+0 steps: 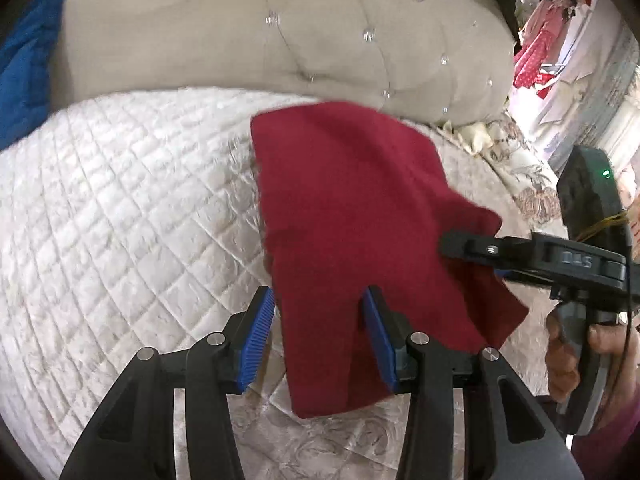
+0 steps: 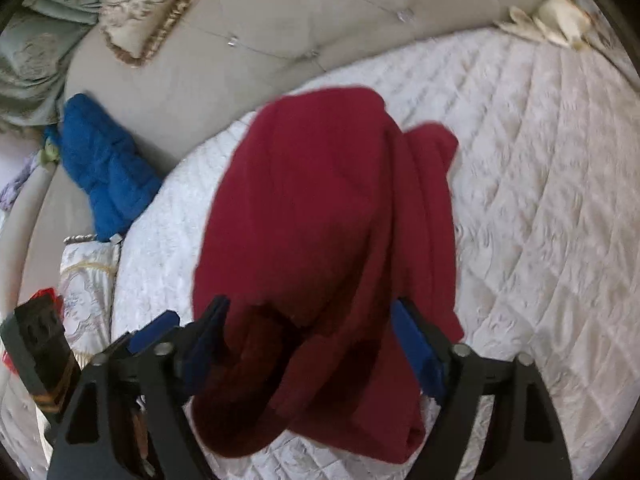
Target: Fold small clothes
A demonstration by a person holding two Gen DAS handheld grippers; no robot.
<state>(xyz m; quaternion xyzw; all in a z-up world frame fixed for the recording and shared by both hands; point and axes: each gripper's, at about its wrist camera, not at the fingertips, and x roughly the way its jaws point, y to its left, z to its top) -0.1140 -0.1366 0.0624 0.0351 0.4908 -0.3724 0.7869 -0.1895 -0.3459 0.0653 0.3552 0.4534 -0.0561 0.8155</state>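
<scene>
A dark red garment (image 1: 352,216) lies on the white quilted bed cover (image 1: 120,208). In the left wrist view my left gripper (image 1: 320,312) is open, its blue pads (image 1: 256,340) on either side of the garment's near strip. My right gripper (image 1: 452,246) comes in from the right, and its tip rests on the garment's right edge. In the right wrist view the red garment (image 2: 328,220) bulges up between the right gripper's spread blue pads (image 2: 416,344), and the right gripper (image 2: 308,320) looks open around the cloth. The left gripper's blue pad (image 2: 152,330) shows at the lower left.
A beige tufted headboard (image 1: 240,40) curves behind the bed. A blue garment (image 2: 104,168) lies at the headboard's base. Patterned pillows (image 2: 144,4) sit at the back. Clothes hang at the far right (image 1: 540,48). A floral cover (image 1: 516,168) drapes the bed's right edge.
</scene>
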